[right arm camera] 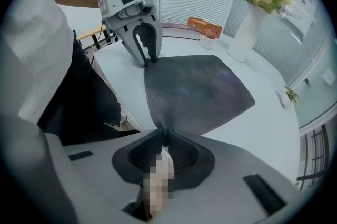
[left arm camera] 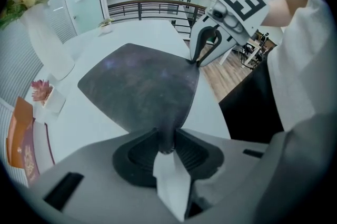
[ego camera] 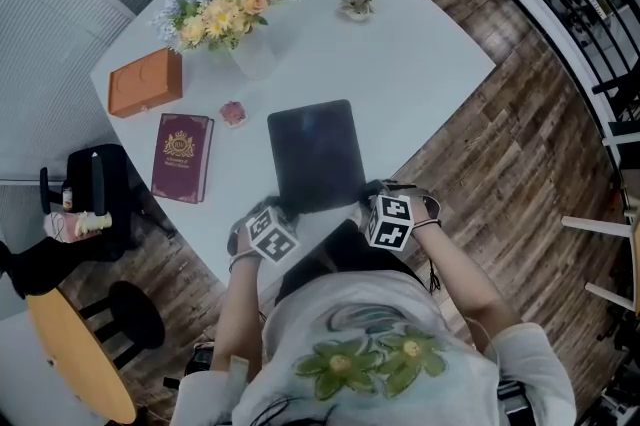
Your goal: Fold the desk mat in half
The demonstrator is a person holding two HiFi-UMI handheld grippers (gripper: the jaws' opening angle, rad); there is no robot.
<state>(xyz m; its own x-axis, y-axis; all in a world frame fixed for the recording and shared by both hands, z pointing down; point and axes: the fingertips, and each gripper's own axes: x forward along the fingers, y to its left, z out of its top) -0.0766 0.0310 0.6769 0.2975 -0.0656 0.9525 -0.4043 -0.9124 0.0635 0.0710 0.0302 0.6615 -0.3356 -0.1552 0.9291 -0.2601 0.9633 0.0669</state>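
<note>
A dark desk mat [ego camera: 316, 154] lies flat on the white table [ego camera: 420, 64], its near edge at the table's front edge. My left gripper [ego camera: 284, 211] is at the mat's near left corner. In the left gripper view, that gripper [left arm camera: 167, 146] is shut on the corner of the mat [left arm camera: 142, 86], which is pinched between the pads. My right gripper [ego camera: 366, 200] is at the near right corner. The right gripper view shows it [right arm camera: 165, 139] shut on the mat [right arm camera: 195, 86] in the same way. Each gripper also shows in the other's view: the right gripper [left arm camera: 196, 62] and the left gripper [right arm camera: 148, 60].
Left of the mat lie a maroon book [ego camera: 182, 156], an orange box [ego camera: 146, 82] and a small pink item [ego camera: 233, 113]. A vase of flowers [ego camera: 225, 14] and a small plant [ego camera: 357, 5] stand at the back. A black chair [ego camera: 95, 199] is off the table's left.
</note>
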